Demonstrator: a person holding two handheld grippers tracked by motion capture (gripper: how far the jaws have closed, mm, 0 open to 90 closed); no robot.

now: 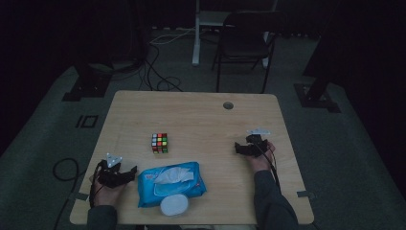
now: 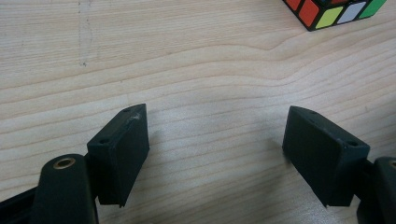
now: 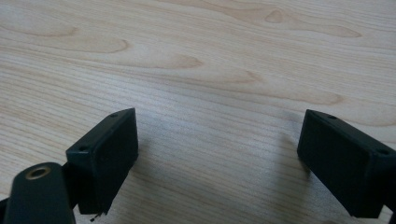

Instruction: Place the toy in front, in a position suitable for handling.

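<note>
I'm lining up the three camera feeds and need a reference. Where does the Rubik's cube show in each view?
High view: the Rubik's cube sits left of the table's middle, beyond the blue wipes pack.
Left gripper view: its corner shows at the top right edge, past the open fingers.
Right gripper view: the cube is not in it.
Shared landmark: the light wood-grain tabletop.
</note>
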